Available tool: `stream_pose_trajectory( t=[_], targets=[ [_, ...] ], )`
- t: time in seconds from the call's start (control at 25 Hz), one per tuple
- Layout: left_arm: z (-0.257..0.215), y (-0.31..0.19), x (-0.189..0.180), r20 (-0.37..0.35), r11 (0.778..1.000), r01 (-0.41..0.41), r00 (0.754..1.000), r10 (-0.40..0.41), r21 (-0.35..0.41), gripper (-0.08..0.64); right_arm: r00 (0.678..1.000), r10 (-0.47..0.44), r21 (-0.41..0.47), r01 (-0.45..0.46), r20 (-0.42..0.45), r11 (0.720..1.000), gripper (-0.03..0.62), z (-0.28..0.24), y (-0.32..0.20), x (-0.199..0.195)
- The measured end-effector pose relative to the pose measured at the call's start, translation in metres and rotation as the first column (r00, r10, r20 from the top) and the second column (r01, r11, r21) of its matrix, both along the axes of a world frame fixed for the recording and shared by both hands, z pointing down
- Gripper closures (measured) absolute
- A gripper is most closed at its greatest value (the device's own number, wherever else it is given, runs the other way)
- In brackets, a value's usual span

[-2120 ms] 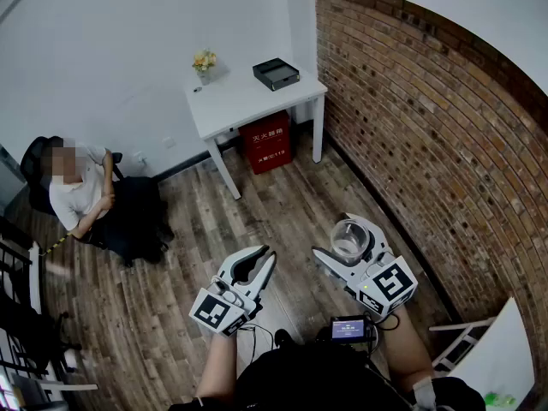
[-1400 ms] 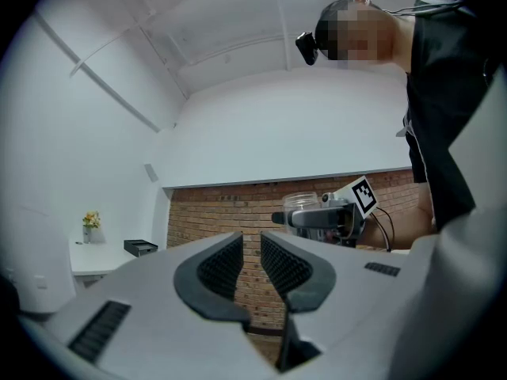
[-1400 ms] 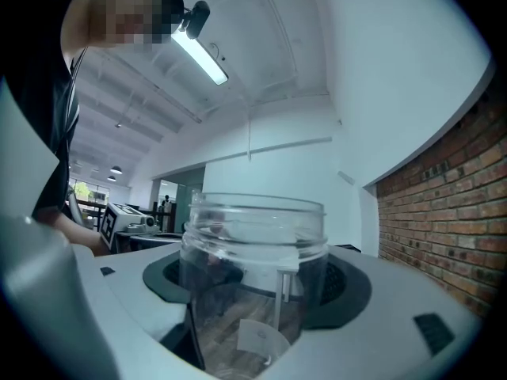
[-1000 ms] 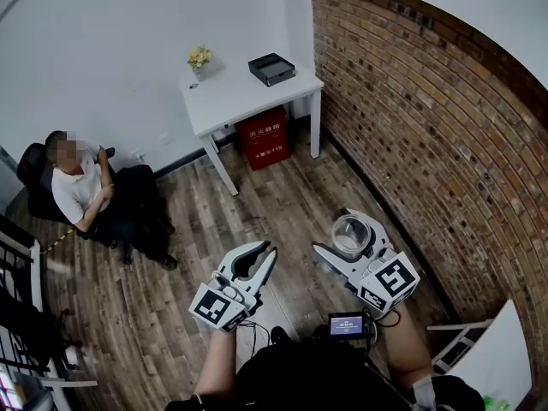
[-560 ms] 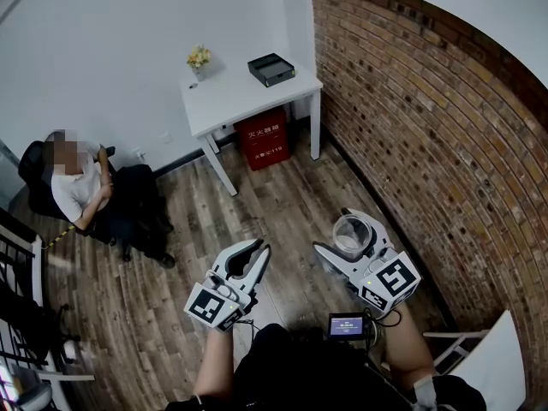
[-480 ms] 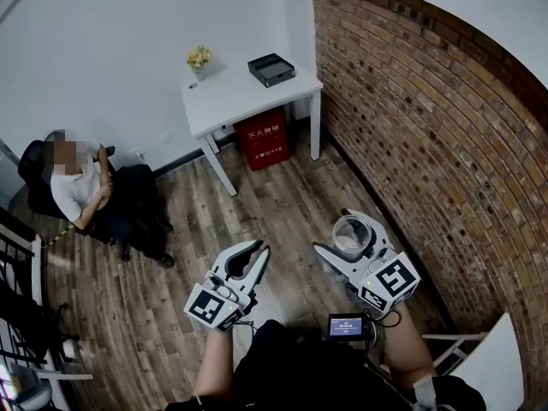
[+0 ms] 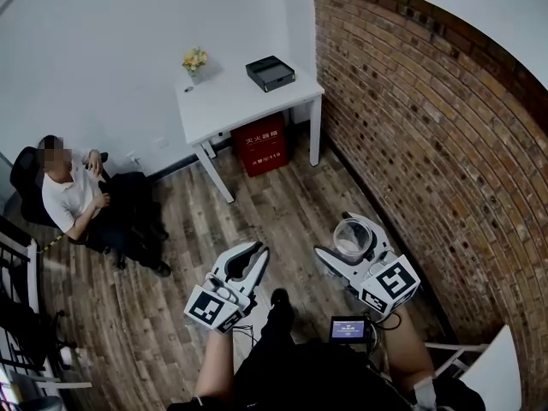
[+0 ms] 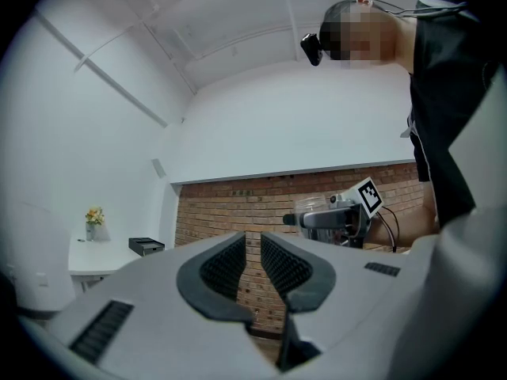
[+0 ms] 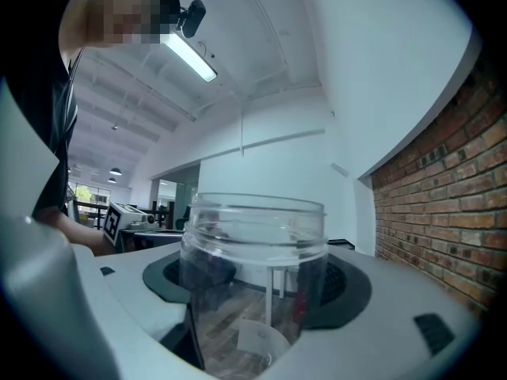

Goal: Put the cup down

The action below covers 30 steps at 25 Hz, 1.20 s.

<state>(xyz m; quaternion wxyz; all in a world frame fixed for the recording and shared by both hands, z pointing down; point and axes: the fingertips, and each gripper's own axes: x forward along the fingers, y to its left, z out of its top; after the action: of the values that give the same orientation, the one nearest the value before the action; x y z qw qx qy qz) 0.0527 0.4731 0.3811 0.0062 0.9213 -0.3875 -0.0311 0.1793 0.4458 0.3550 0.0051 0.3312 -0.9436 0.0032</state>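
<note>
A clear plastic cup (image 7: 350,237) sits upright between the pads of my right gripper (image 7: 352,245), which is shut on it and held out over the wooden floor near the brick wall. In the right gripper view the cup (image 9: 255,279) fills the gap between the dark pads (image 9: 346,287). My left gripper (image 7: 258,253) hangs to the left of it, shut with nothing between its fingers; its pads (image 8: 226,266) stand almost touching. The right gripper (image 8: 342,215) with the cup (image 8: 312,207) shows from the left gripper view against the brick wall.
A white table (image 7: 233,103) stands against the far wall with a black box (image 7: 270,73) and a small vase of flowers (image 7: 194,61) on it. A red box (image 7: 261,142) sits under it. A person (image 7: 73,197) sits on a chair at left. The brick wall (image 7: 411,135) runs along the right.
Both grippers keep their pose and the cup stays held. The view has shifted a little, and a dark shoe now shows on the floor between the grippers.
</note>
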Motion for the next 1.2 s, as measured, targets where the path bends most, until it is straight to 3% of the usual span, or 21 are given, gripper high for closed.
stream_pose_trajectory(
  t=[0.64, 0.88, 1.2],
  targets=[
    [-0.004, -0.181, -0.096, -0.011, 0.999, -0.042, 0.999, 0.042, 0.005, 0.495, 0.998, 0.064, -0.009, -0.064, -0.017, 0.998, 0.221, -0.009, -0.176, -0.092],
    [0.001, -0.224, -0.127, -0.023, 0.999, -0.047, 0.999, 0.047, -0.008, 0.495, 0.997, 0.070, -0.023, -0.071, -0.026, 0.997, 0.221, -0.007, -0.217, -0.124],
    [0.009, -0.261, -0.140, -0.034, 0.998, -0.050, 0.998, 0.049, -0.029, 0.495, 0.998, 0.058, -0.046, -0.059, -0.037, 0.997, 0.221, -0.001, -0.257, -0.140]
  ],
)
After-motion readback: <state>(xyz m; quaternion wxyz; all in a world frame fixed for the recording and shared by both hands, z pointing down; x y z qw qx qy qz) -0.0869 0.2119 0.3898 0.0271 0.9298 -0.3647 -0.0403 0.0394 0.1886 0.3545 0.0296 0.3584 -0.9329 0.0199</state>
